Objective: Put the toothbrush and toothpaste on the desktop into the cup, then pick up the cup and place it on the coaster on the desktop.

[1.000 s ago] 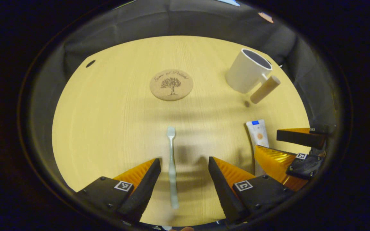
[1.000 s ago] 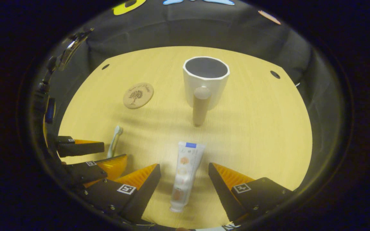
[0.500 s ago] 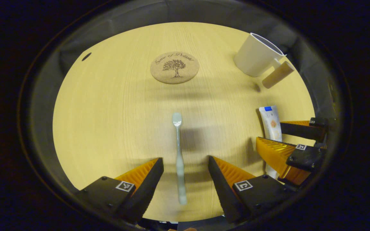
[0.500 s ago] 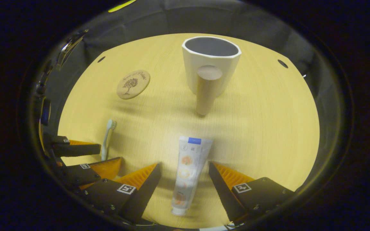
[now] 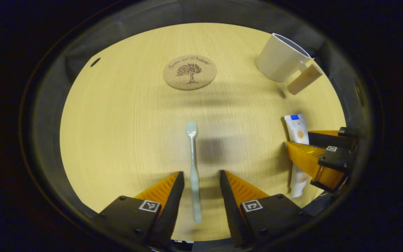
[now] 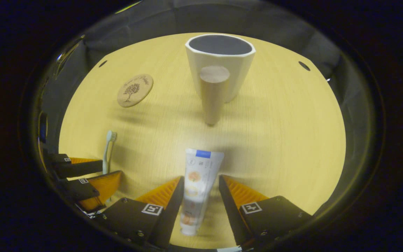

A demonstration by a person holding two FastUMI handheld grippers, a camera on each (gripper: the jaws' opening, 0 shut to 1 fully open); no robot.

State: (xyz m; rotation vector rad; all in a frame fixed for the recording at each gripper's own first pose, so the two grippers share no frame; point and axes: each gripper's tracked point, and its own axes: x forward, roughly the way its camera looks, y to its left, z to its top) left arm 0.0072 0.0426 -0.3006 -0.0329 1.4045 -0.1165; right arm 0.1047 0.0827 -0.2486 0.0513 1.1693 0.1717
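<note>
Toothbrush (image 5: 193, 164): laid flat on the table (image 5: 117, 122), head pointing away toward the coaster, handle end lying between the fingers of the left tongs (image 5: 201, 178). The fingers are seen apart, one on each side of the handle, with a gap on both sides; no contact can be made out.

Toothpaste tube (image 6: 196, 182): laid flat on the table, blue-marked end toward the cup, its lower half between the fingers of the right tongs (image 6: 199, 185). The fingers are set narrowly apart; the left one is seen just against the tube edge, the right one with a slim gap, so a clamp is not shown.

Cup (image 6: 220, 66): white, upright, mouth open, placed beyond the tube, its wooden cylindrical handle (image 6: 213, 92) turned toward the right tongs.

Coaster (image 5: 189, 72): round cork, printed with a tree, lying flat, well apart from the cup.
</note>
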